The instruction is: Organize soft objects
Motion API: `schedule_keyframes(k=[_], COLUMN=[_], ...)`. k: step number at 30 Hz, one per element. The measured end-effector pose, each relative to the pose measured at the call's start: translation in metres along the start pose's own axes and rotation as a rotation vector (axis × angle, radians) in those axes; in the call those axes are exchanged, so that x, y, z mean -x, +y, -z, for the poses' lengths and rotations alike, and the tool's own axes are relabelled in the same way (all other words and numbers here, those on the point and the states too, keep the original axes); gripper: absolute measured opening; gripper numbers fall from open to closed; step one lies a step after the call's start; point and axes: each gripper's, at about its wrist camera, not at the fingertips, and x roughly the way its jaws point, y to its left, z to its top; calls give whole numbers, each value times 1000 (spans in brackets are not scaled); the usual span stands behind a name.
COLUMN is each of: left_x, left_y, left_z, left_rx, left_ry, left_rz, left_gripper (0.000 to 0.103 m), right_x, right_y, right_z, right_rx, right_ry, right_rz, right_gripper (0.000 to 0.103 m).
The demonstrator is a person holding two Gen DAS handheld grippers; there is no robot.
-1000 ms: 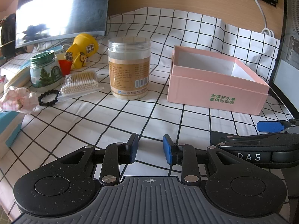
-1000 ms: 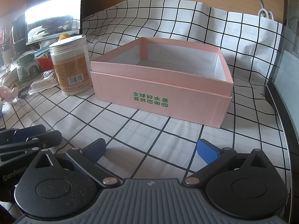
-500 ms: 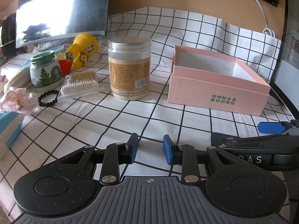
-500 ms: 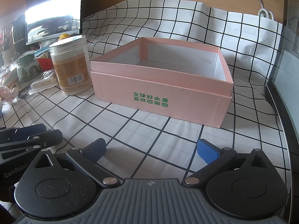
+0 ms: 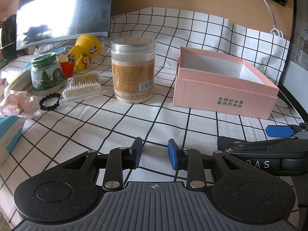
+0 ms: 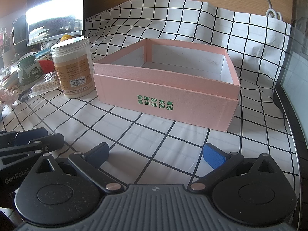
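**Both hand-held grippers empty over the checked bench**

From your left wrist view: your left hand-held gripper (image 5: pixel 155 155) sits low over the bench (image 5: pixel 107 127), its blue pads a modest gap apart with only checked cloth between them. Nothing is gripped. Ahead stands the tall clear jar (image 5: pixel 133 70), upright, and to its right, a little apart, the open pink box (image 5: pixel 223 94), its white inside showing bare. Off to the left lies the clutter: a bag of cotton swabs (image 5: pixel 82 87) just beside the jar, a black hair tie (image 5: pixel 49 101) touching the bag's corner, and the crumpled pink cloth (image 5: pixel 18 104) at the far left edge. Behind them you have a green-lidded jar (image 5: pixel 46 71) and a yellow toy (image 5: pixel 85 53). Your right hand-held gripper (image 5: pixel 280 130) pokes in from the right edge, side-on.

From your right wrist view: your right hand-held gripper (image 6: pixel 156 153) is spread wide, pads well apart, empty. The pink box (image 6: pixel 165 98) sits straight ahead, with the tall clear jar (image 6: pixel 72 67) near its left wall. The crumpled pink cloth (image 6: pixel 8 96) is far left, well apart from the box. Your left hand-held gripper (image 6: pixel 28 141) shows at the lower left.
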Motion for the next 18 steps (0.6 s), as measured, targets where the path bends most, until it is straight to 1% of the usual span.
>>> schedule_keyframes(k=[18], left_x=[0], left_y=[0], left_z=[0], left_rx=[-1], left_ry=[0], left_rz=[1], left_gripper=[32], right_x=[0], right_y=[0], right_z=[0], right_rx=[0], right_ry=[0], right_rz=[0], right_gripper=[103])
